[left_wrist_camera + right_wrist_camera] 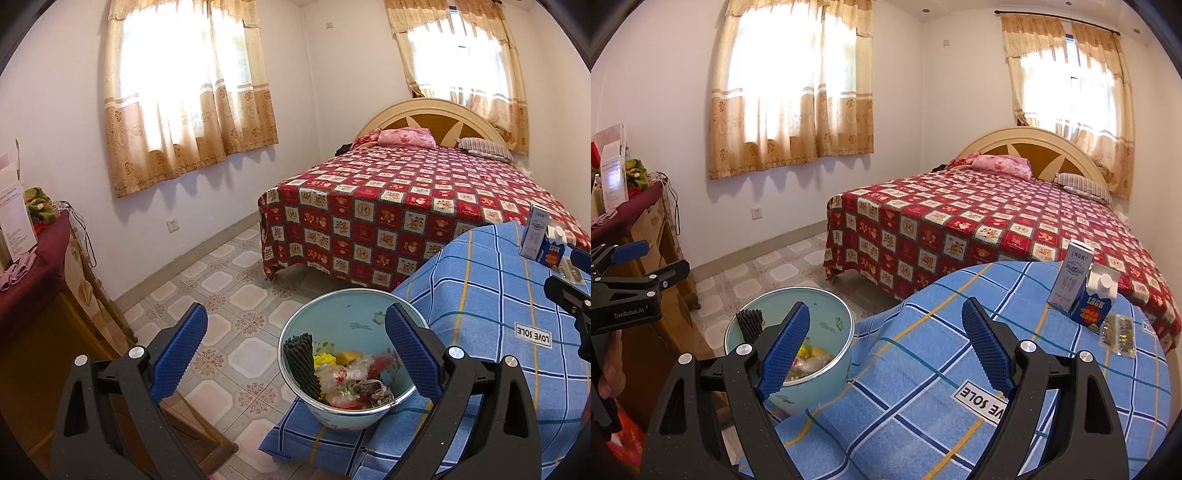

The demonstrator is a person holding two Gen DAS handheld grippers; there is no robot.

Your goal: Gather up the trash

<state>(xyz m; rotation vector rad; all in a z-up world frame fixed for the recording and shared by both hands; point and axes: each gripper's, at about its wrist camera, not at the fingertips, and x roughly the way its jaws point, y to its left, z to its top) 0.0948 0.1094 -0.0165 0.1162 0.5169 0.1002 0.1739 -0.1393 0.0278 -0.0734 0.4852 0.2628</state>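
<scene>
While both your left gripper point(295, 350) and right gripper point(886, 343) are holding fingers apart, the trash bin point(347, 413) is sitting lower centre, and the "LOVE SOLE" label point(533, 335) is showing on the blue cloth point(480, 295) beside a "Look" carton point(1095, 306).

A pale green bin point(347, 369), upright and holding wrappers and a dark ribbed bundle, stood just ahead between the left gripper's point(295, 343) spread fingers. Two cartons point(1082, 295) and foil packets point(1117, 334) lay ahead-right of the right gripper point(886, 347).

We are holding both claws wide open and empty: the left claw point(295, 345) sitting low in its frame, the right claw point(886, 338) likewise, fingers spreading apart.
</scene>
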